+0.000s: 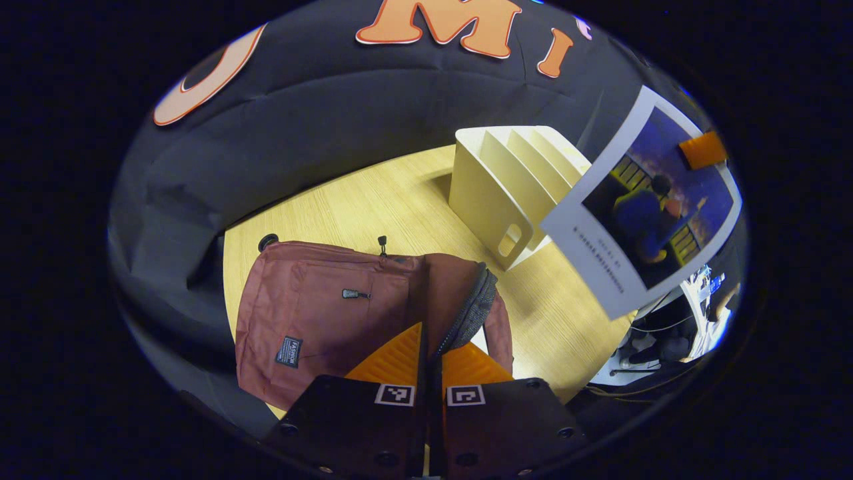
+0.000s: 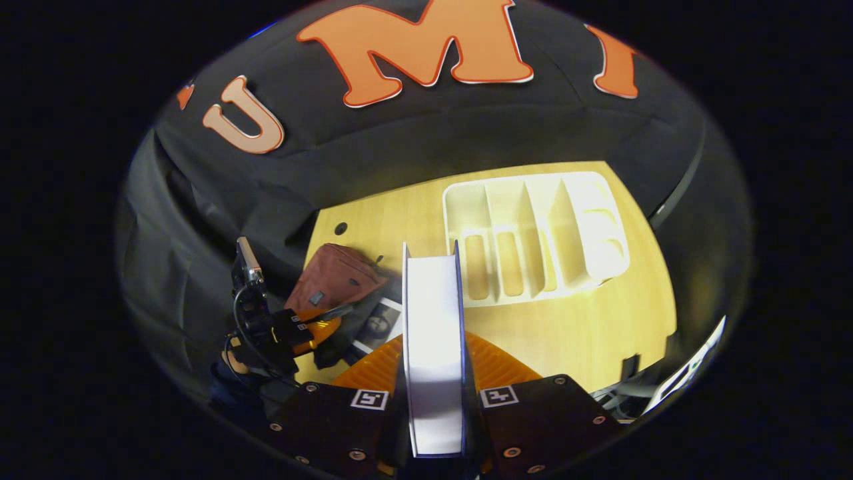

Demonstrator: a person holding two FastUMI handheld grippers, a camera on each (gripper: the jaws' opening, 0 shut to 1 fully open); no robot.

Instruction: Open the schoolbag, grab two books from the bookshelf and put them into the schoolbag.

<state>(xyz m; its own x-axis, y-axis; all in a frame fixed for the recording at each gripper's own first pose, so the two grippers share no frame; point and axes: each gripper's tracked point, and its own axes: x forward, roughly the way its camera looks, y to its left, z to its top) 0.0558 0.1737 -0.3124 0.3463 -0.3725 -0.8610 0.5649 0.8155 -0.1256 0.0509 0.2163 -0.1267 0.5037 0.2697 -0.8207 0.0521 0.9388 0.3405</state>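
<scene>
The left gripper (image 1: 430, 357) has its jaws clamped on the schoolbag's (image 1: 320, 313) open zipper edge, near-left on the worktop (image 1: 400, 200). The right gripper (image 2: 433, 373) holds a book (image 2: 433, 347) upright, jaws clamped on it, above the worktop near the bookshelf (image 2: 533, 233) (another book (image 2: 380, 327) lies beside the bag).

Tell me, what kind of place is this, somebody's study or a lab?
Most likely a staged recording booth, not a home. A black cloth wall drapes behind a small wooden table set only with props: a schoolbag and a cream bookshelf. Cables and gear crowd the table's edge.
</scene>
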